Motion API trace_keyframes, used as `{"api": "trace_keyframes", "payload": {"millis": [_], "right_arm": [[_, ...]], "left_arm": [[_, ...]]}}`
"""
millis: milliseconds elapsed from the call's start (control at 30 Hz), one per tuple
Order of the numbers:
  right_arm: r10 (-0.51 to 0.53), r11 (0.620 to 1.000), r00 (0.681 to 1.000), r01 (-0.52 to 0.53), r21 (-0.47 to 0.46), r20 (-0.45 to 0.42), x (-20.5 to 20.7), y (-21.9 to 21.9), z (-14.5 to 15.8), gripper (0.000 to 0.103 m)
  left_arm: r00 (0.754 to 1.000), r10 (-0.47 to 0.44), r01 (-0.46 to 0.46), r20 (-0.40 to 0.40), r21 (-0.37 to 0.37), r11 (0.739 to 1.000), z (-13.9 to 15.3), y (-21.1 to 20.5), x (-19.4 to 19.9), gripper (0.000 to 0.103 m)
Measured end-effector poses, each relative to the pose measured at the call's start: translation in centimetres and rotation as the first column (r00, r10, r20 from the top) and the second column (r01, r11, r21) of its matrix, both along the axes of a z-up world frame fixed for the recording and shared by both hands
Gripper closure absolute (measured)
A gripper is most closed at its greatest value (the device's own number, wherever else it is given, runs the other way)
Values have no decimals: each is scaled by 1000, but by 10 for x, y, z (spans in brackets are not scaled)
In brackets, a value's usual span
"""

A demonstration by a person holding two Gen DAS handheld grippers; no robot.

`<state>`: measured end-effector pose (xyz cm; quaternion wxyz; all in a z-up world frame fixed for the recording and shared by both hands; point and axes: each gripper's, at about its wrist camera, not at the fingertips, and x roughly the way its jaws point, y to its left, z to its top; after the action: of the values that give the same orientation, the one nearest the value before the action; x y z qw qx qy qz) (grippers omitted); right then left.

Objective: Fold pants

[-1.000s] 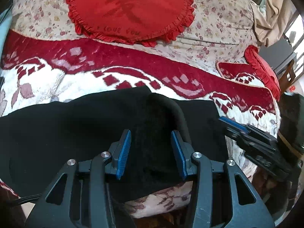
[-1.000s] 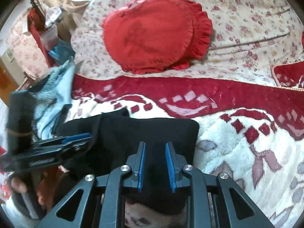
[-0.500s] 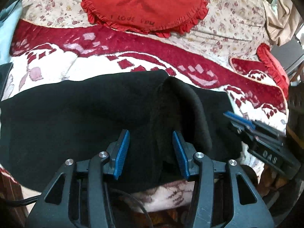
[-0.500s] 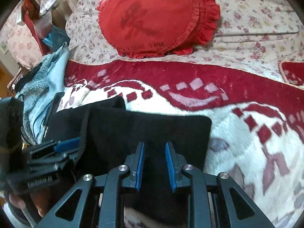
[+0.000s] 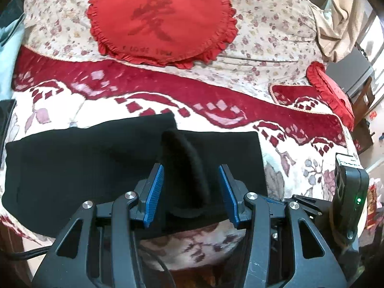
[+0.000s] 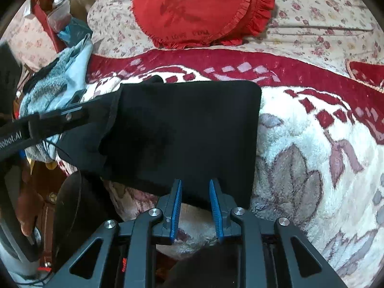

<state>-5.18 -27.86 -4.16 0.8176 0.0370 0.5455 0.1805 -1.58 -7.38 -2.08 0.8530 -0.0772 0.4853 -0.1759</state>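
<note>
Black folded pants (image 5: 91,165) lie on a red and white blanket (image 5: 216,112) on the bed. A raised ridge of black cloth (image 5: 184,172) stands between the blue pads of my left gripper (image 5: 190,187), which is open around it without pinching. In the right wrist view the pants (image 6: 187,132) form a flat rectangle. My right gripper (image 6: 195,196) is open at the pants' near edge, its pads apart and holding nothing. The left gripper's body (image 6: 48,122) shows at the left of that view.
A round red frilled cushion (image 5: 160,19) lies on the flowered bedspread behind the blanket. Another red cushion (image 5: 333,91) lies at the right. Blue and grey clothes (image 6: 55,81) are piled at the bed's left side. The bed's front edge is just below the pants.
The right gripper has let go of the pants and drawn back to their near edge, its pads now wider apart. The left gripper has opened wider. The pants lie flatter.
</note>
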Motion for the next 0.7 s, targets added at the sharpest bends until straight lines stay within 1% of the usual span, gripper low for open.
{"api": "trace_keyframes", "payload": {"millis": [133,233,333,467,633,700], "right_arm": [[-18,1000,1000,18,13,19,1,0,13,81],[-19,999,998,18,29,55,3,3,25,81],[-29,999,997,26,38,72,12,7,30,81],[-42,998,997,39,39,67,29,14,25,81],[-36,999,999,35,16,24,48,25,4,81],[-29,1000,999,29,8,20,51,30,-1,80]], "left_arm": [[1000,5,-5,-6,50,999,-11,-8,5,57],[998,35,-31,-44,82,996,-28,-4,8,57],[995,66,-59,-70,94,994,-39,4,9,57],[993,87,-79,-84,92,993,-48,13,9,57],[994,82,-75,-77,84,994,-51,16,7,57],[994,80,-74,-75,80,994,-51,17,7,57]]}}
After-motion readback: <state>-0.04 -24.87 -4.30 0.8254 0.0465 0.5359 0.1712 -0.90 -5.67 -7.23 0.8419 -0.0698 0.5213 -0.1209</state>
